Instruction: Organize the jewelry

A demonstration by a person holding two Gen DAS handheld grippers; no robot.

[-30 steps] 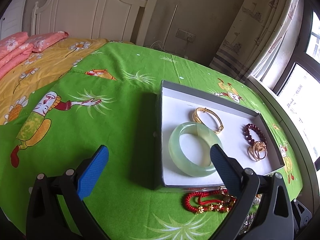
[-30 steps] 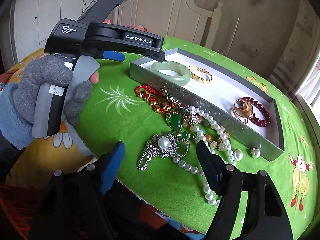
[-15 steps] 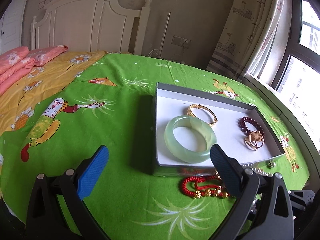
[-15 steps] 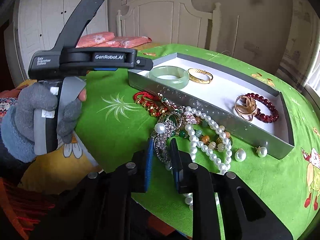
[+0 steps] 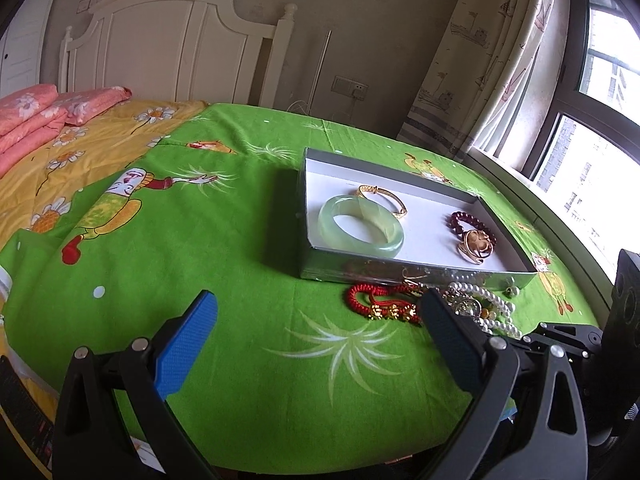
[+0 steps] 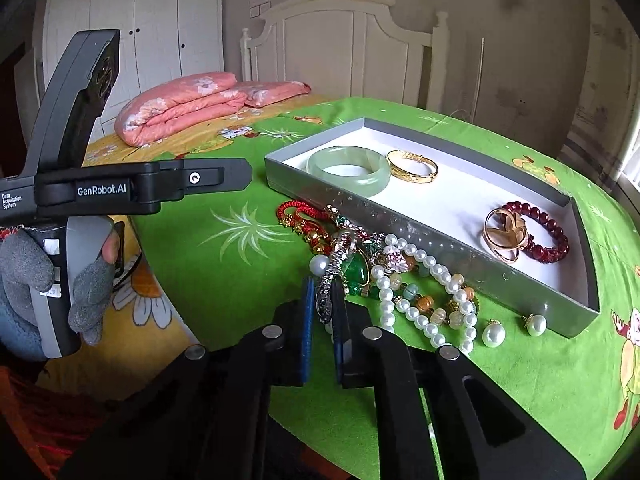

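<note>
bangles in tray (image 6: 460,236), necklaces (image 6: 404,276) before it

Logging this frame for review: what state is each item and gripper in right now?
right gripper: shut on silver brooch, lifted from the pile
left gripper: open, empty, above the green cloth
tray: open, no lid
jade bangle: flat in tray
gold bangle: in tray
red bead bracelet: in tray
pearl necklace: outside tray
red cord bracelet: outside tray
</note>
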